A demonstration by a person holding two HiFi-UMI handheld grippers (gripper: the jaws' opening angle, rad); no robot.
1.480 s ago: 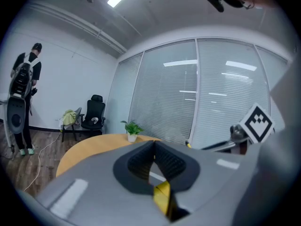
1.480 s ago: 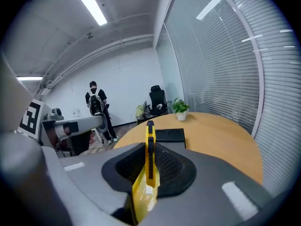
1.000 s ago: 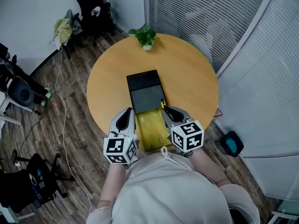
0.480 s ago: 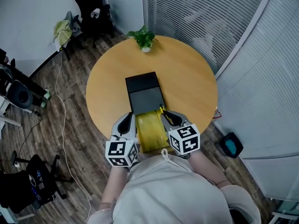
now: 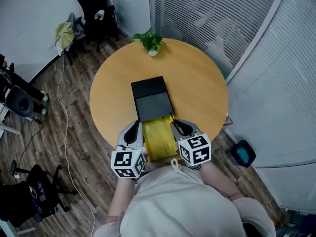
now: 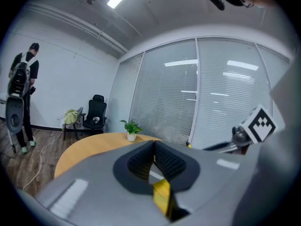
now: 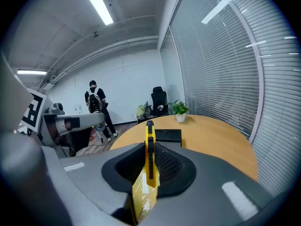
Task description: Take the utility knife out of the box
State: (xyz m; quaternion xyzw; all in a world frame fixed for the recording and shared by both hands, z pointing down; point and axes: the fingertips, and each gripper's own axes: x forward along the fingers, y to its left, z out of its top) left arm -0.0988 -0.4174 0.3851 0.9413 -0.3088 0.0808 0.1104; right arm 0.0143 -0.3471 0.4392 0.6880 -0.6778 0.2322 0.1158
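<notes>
A black box (image 5: pixel 152 98) lies open in the middle of the round wooden table (image 5: pixel 197 83). A yellow plastic bag (image 5: pixel 159 138) stretches between my two grippers at the table's near edge. My right gripper (image 5: pixel 176 125) is shut on the yellow utility knife (image 7: pixel 149 147). The knife stands on edge between the pads, black slider up, with its tip past the jaws. The bag (image 7: pixel 142 197) hangs under it. My left gripper (image 5: pixel 134 128) is shut on the bag's other edge, a yellow strip (image 6: pixel 161 192) between its pads (image 6: pixel 141 161).
A small potted plant (image 5: pixel 150 42) stands at the table's far edge. Office chairs (image 5: pixel 98 14) and cables sit on the wooden floor at the left. A person (image 7: pixel 96 102) stands by the far wall. Glass walls with blinds (image 5: pixel 256 43) run along the right.
</notes>
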